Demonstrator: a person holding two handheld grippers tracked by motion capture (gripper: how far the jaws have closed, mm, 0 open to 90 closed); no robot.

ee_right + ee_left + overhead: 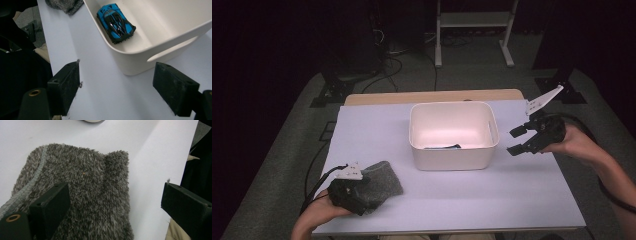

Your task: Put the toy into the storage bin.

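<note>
**Desk:** Gripper status, both sides?

**Operator:** Right gripper (515, 141) hangs in the air just off the right-hand end of the white bin (453, 159), jaws spread wide with nothing between them. I see it from above pointing toward the bin's side wall, held in a hand (577, 145) that comes in from the right edge of the bench (492, 200). Looking along that gripper, its two black jaws frame the bin's corner and the handle slot in its wall.

**Desk:** And the left?

**Operator:** My left gripper (357, 192) sits low at the near left corner of the bench, over the grey fuzzy cloth (384, 182). Its jaws stand well apart. In the left gripper view one jaw lies against the cloth's pile near the hemmed edge, while the other is out beyond the bench edge, clear of the fabric. The pads are not pressing on it, so I call it an open gripper over the cloth, not a grip.

**Desk:** Where are the objects?

**Operator:** The cloth lies flat and slightly rumpled on the pale bench cover, well apart from the bin. A blue toy car (115, 22) rests on the bin's floor against the near wall, roof up. From above, a dark sliver of it peeks over the rim.
</note>
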